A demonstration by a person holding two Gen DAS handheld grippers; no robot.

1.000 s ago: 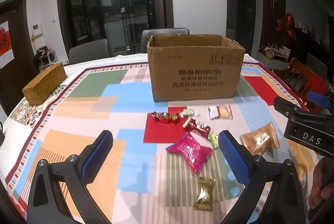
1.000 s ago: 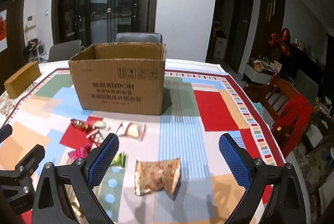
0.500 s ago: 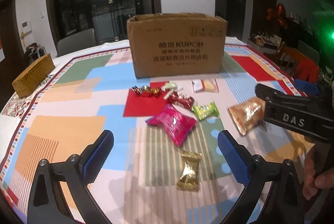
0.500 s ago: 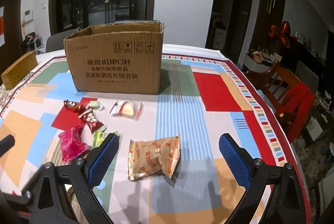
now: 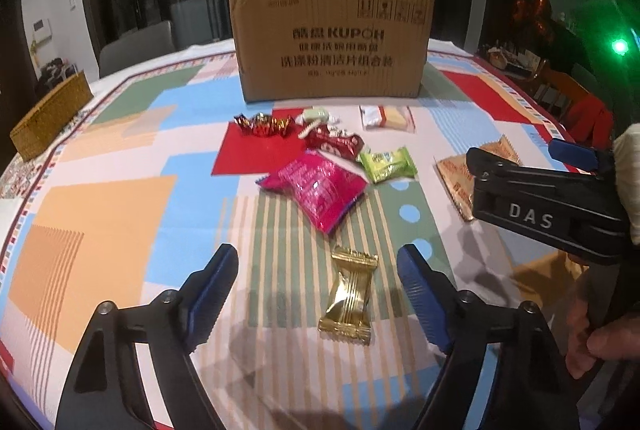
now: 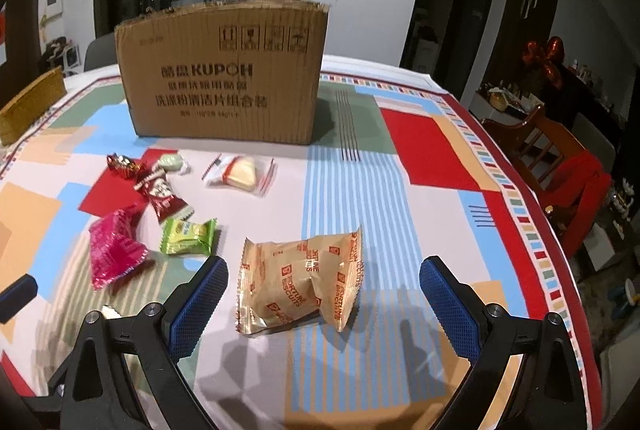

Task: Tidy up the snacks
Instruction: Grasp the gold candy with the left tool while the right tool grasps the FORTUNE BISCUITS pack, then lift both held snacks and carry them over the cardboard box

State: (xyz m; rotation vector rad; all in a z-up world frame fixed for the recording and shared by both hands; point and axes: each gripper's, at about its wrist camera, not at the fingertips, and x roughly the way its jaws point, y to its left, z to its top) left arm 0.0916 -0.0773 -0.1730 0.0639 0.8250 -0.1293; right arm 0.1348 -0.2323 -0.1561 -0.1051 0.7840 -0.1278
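Observation:
A gold-wrapped candy (image 5: 350, 296) lies on the tablecloth between the fingers of my left gripper (image 5: 318, 276), whose jaws are closing without touching it. A tan biscuit pack (image 6: 300, 284) lies between the wide-apart fingers of my open right gripper (image 6: 322, 288), untouched. Further off lie a pink pack (image 5: 316, 189), a green pack (image 5: 387, 163), a dark red bar (image 5: 334, 143), a red-gold candy (image 5: 262, 124), a pale green candy (image 5: 318, 115) and a clear-bagged cake (image 5: 386, 117). Behind them stands an open cardboard box (image 5: 332, 41). The right gripper (image 5: 532, 197) also shows from the side in the left wrist view.
A woven basket (image 5: 50, 115) sits at the table's far left edge. Grey chairs (image 5: 136, 47) stand behind the table and a wooden chair with red cloth (image 6: 568, 169) at its right. A hand (image 5: 600, 334) holds the right tool.
Both grippers have sunk toward the table and tilted down. The left jaws have narrowed around the gold candy. The biscuit pack now lies lower, between the right fingers.

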